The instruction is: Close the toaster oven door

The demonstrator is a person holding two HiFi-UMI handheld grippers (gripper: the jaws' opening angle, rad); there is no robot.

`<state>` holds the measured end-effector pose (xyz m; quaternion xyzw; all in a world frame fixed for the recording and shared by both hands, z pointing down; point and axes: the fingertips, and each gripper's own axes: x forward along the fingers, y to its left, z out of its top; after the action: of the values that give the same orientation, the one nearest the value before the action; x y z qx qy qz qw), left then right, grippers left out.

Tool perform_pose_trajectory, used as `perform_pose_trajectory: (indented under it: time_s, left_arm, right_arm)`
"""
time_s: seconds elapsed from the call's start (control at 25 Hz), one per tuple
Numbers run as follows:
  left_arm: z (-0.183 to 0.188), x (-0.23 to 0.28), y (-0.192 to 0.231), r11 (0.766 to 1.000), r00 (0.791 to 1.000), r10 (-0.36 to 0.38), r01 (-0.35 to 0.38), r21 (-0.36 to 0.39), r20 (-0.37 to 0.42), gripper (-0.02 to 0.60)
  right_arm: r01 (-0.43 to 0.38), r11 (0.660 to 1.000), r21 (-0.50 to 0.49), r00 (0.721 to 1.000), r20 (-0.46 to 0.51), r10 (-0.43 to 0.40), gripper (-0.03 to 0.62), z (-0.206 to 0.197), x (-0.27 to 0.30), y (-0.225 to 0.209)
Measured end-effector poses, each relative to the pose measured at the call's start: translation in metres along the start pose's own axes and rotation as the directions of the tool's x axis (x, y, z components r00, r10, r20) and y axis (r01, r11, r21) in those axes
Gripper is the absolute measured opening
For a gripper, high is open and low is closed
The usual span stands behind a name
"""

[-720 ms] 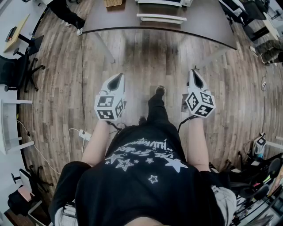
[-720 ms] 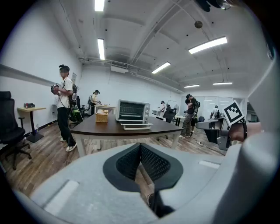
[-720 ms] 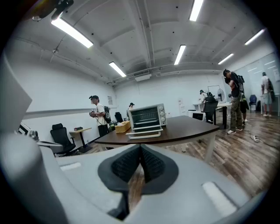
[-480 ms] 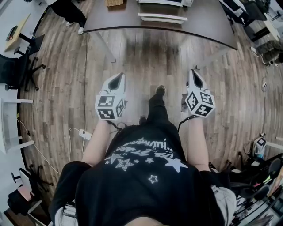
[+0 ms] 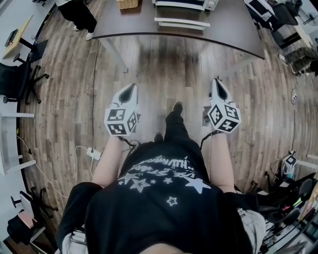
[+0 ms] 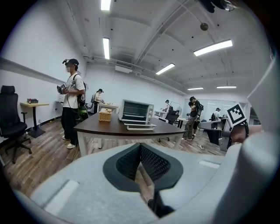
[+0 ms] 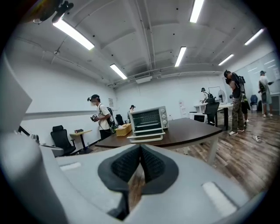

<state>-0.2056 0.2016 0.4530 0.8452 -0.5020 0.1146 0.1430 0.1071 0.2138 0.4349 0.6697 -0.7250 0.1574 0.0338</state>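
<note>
A silver toaster oven (image 5: 181,4) stands on a dark brown table (image 5: 139,25) ahead, its door (image 5: 181,22) folded down flat towards me. The oven (image 6: 136,111) and its lowered door (image 6: 140,127) appear far off in the left gripper view, and again as oven (image 7: 148,119) and door (image 7: 146,138) in the right gripper view. My left gripper (image 5: 128,91) and right gripper (image 5: 217,84) are held at waist height over the wood floor, well short of the table. Both are shut, with nothing between the jaws.
A wicker basket (image 5: 128,4) sits on the table left of the oven. A person (image 6: 70,103) stands by the table's left end, others stand further back. Black office chairs (image 5: 22,69) and desks line the left side. A power strip with cables (image 5: 92,151) lies on the floor.
The person holding the grippers has stepped forward a little, so the table sits slightly nearer. Both grippers stay shut and keep their pose.
</note>
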Motion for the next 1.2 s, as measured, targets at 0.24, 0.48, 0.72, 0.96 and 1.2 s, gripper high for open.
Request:
perform_pose_trajectory:
  time_s: [0.24,0.48,0.72,0.96,1.2]
  left_arm:
    - [0.016,0.025,0.001,1.0,1.0,-0.023,0.023,0.006,0.018,0.011]
    - [0.031,0.058,0.001,1.0,1.0,-0.023,0.023,0.011,0.014,0.011]
    - [0.047,0.103,0.013,1.0,1.0,0.002,-0.002,0.005,0.001,0.011]
    - [0.075,0.154,0.016,0.999,0.999,0.038,-0.038,0.01,0.013,0.011]
    - [0.09,0.201,0.011,0.997,0.997,0.075,-0.075,0.014,0.008,0.011]
  right_arm:
    - [-0.007,1.0,0.018,1.0,0.023,0.006,0.135,0.014,0.025,-0.009]
    - [-0.011,0.999,0.046,1.0,-0.008,0.011,0.212,0.02,0.059,-0.029]
    - [-0.024,0.998,0.058,1.0,-0.014,0.025,0.212,0.035,0.115,-0.047]
    - [-0.06,0.996,0.06,0.998,-0.026,0.062,0.212,0.056,0.171,-0.071]
    - [-0.092,0.994,0.061,0.995,-0.04,0.094,0.21,0.068,0.222,-0.102]
